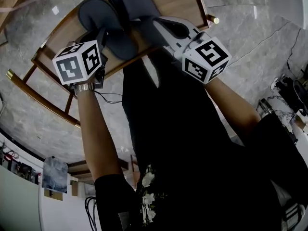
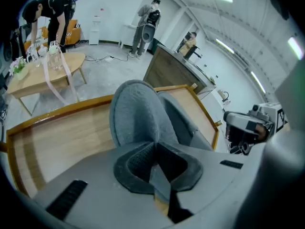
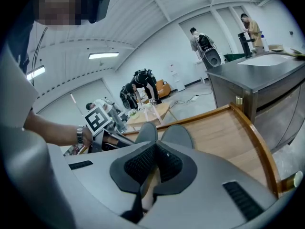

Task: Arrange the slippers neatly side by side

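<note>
Two grey slippers lie side by side on a wooden tray-like table (image 1: 180, 1), the left slipper (image 1: 96, 16) and the right slipper (image 1: 137, 4) with toes pointing away from me. My left gripper (image 1: 102, 38) hangs over the heel end of the left slipper (image 2: 138, 113), jaws shut, tips meeting; a grey sliver shows through the slit behind them. My right gripper (image 1: 166, 29) is over the near part of the right slipper, shut with nothing between the pads. In the right gripper view both slippers (image 3: 145, 132) (image 3: 177, 135) show just past the jaws.
The table has a raised wooden rim (image 2: 57, 111) with a brass-capped corner (image 1: 216, 19). Marble-look floor surrounds it. A grey counter (image 3: 257, 75) stands to the right. Several people stand around a low table (image 2: 40, 73) farther off.
</note>
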Demonstrator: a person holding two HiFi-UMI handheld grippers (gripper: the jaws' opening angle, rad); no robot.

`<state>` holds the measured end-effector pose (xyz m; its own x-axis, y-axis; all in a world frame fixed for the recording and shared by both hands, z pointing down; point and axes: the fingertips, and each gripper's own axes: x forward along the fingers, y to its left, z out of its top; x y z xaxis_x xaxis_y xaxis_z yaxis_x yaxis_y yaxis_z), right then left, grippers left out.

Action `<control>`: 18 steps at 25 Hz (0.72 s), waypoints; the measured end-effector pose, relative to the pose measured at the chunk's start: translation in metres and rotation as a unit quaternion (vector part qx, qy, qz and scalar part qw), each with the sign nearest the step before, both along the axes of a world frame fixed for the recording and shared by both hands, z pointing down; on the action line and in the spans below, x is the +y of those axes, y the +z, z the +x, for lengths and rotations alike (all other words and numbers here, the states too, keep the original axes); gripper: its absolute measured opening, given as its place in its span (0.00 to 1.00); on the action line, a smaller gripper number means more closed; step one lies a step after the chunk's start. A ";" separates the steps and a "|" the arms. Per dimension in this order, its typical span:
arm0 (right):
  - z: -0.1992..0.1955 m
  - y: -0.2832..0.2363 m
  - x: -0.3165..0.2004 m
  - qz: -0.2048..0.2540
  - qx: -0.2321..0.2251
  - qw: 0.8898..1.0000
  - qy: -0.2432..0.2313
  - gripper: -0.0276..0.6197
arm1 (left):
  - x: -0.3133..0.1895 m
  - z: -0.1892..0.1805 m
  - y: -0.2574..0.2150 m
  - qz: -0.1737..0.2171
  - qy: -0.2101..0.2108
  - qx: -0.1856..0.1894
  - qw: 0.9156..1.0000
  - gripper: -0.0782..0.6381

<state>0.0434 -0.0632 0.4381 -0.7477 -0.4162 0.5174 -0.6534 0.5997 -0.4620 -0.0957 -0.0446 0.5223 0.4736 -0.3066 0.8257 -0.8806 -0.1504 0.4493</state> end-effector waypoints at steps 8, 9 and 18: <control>0.005 0.004 -0.016 0.057 0.047 0.997 -0.005 0.09 | -0.005 0.006 0.003 0.021 -0.076 0.051 0.996 0.14; 0.000 0.006 -0.017 0.066 0.052 0.996 -0.014 0.16 | -0.004 0.003 0.005 0.022 -0.082 0.046 0.995 0.15; -0.054 0.049 -0.007 0.120 0.118 0.976 -0.141 0.31 | 0.006 0.001 0.005 0.024 -0.100 0.046 0.994 0.18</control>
